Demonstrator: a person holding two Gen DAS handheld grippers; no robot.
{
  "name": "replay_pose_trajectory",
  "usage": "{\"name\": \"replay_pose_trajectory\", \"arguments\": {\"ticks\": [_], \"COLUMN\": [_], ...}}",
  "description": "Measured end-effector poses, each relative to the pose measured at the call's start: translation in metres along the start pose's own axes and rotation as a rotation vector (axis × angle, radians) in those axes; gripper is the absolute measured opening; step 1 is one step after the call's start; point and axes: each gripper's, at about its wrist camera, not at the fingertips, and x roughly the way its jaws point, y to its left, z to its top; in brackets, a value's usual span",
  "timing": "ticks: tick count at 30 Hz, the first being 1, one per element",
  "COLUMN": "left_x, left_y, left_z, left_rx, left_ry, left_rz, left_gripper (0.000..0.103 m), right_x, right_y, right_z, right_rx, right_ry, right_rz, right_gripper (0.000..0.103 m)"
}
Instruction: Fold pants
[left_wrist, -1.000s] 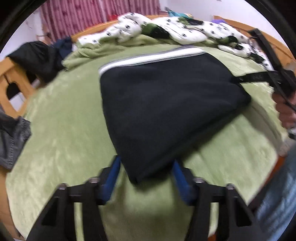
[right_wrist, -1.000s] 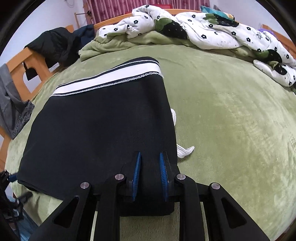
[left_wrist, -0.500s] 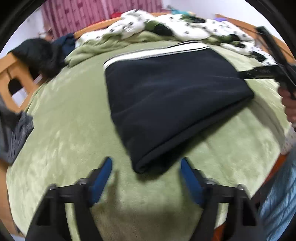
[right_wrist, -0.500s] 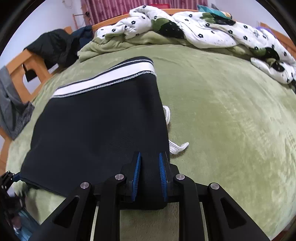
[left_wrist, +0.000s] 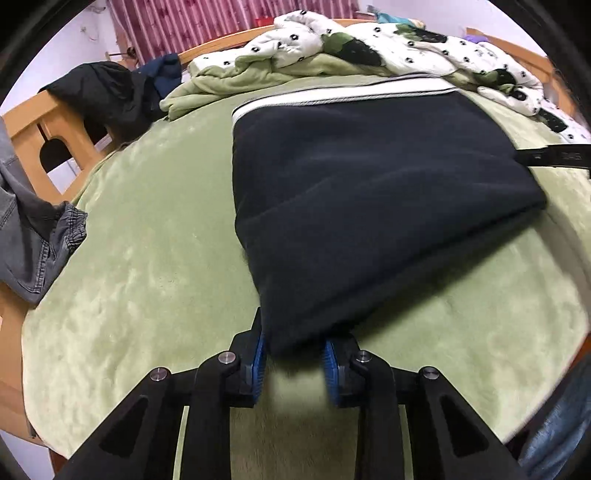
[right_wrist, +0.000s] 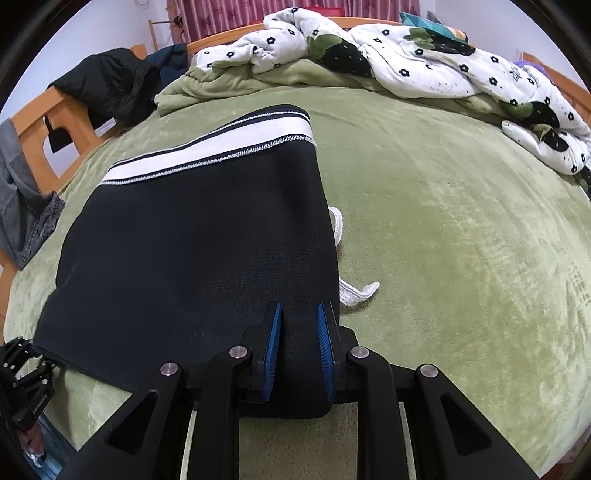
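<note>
On the green blanket (left_wrist: 147, 266), both tools clamp the folded pants (left_wrist: 362, 206); no legible writing.

My left gripper (left_wrist: 291, 360) is all matte black plastic with chunky linkage arms, triangular cutouts lower down, and round silver screw heads at the pivots. The finger pads (left_wrist: 258, 363) are bright blue with a ribbed face. My right gripper (right_wrist: 298, 345) is the same build: black arms, four silver screws, ribbed blue pads (right_wrist: 272, 341). At 4 o'clock in the left view you can see a bit of my blue denim leg (left_wrist: 554, 435).
</note>
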Motion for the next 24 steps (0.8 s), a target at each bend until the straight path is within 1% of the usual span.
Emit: {"name": "replay_pose_trajectory", "arguments": {"ticks": [1, 3, 5, 6, 7, 8, 9, 10, 11, 12, 14, 15, 16, 17, 18, 19, 21, 22, 24], "left_x": [-0.005, -0.019, -0.035, -0.046, -0.053, -0.055, -0.057, -0.054, -0.048, -0.039, -0.009, 0.009, 0.025, 0.028, 0.030, 0.029, 0.023, 0.021, 0.020], "left_y": [0.002, 0.011, 0.020, 0.025, 0.028, 0.030, 0.031, 0.030, 0.030, 0.028, 0.028, 0.026, 0.025, 0.023, 0.024, 0.023, 0.021, 0.023, 0.035], "left_z": [-0.002, -0.011, -0.015, -0.011, 0.000, 0.007, 0.023, 0.038, 0.048, 0.058, 0.069, 0.064, 0.054, 0.044, 0.033, 0.029, 0.033, 0.037, 0.048], "left_rx": [-0.016, -0.073, -0.122, -0.148, -0.167, -0.174, -0.177, -0.175, -0.173, -0.169, -0.167, -0.174, -0.183, -0.199, -0.239, -0.243, -0.211, -0.213, -0.242], "left_ry": [0.012, 0.029, 0.001, -0.039, -0.068, -0.084, -0.114, -0.140, -0.143, -0.124, -0.058, -0.002, 0.043, 0.049, 0.038, 0.046, 0.049, 0.050, 0.038], "left_rz": [-0.018, -0.068, -0.104, -0.122, -0.135, -0.145, -0.171, -0.174, -0.157, -0.133, -0.152, -0.149, -0.152, -0.163, -0.181, -0.189, -0.188, -0.199, -0.230], "left_gripper": [0.033, 0.035, 0.035, 0.035, 0.040, 0.049, 0.052, 0.053, 0.053, 0.053, 0.053, 0.054, 0.057, 0.061, 0.063, 0.064, 0.064, 0.064, 0.064], "right_x": [-0.003, -0.013, -0.020, -0.023, -0.024, -0.024, -0.023, -0.021, -0.016, -0.009, 0.006, 0.011, 0.011, 0.012, 0.014, 0.014, 0.013, 0.010, 0.002], "right_y": [0.000, -0.002, -0.001, 0.001, 0.004, 0.007, 0.011, 0.015, 0.020, 0.024, 0.028, 0.031, 0.034, 0.037, 0.039, 0.039, 0.039, 0.038, 0.033], "right_z": [0.000, 0.003, 0.004, 0.005, 0.006, 0.007, 0.008, 0.008, 0.008, 0.006, 0.002, -0.003, -0.007, -0.010, -0.013, -0.014, -0.014, -0.010, 0.002], "right_rx": [0.005, 0.010, 0.005, -0.004, -0.011, -0.015, -0.024, -0.033, -0.051, -0.067, -0.091, -0.112, -0.132, -0.153, -0.171, -0.171, -0.168, -0.161, -0.128], "right_ry": [-0.002, -0.032, -0.074, -0.088, -0.106, -0.118, -0.127, -0.128, -0.121, -0.101, -0.042, -0.033, -0.038, -0.027, -0.002, 0.002, 0.004, 0.008, -0.015], "right_rz": [0.006, 0.029, 0.042, 0.051, 0.068, 0.081, 0.093, 0.096, 0.093, 0.077, 0.042, 0.011, -0.008, -0.022, -0.035, -0.038, -0.035, -0.022, 0.046], "right_gripper": [0.020, 0.020, 0.022, 0.022, 0.022, 0.022, 0.022, 0.022, 0.022, 0.022, 0.022, 0.022, 0.022, 0.022, 0.022, 0.022, 0.022, 0.022, 0.025]}}
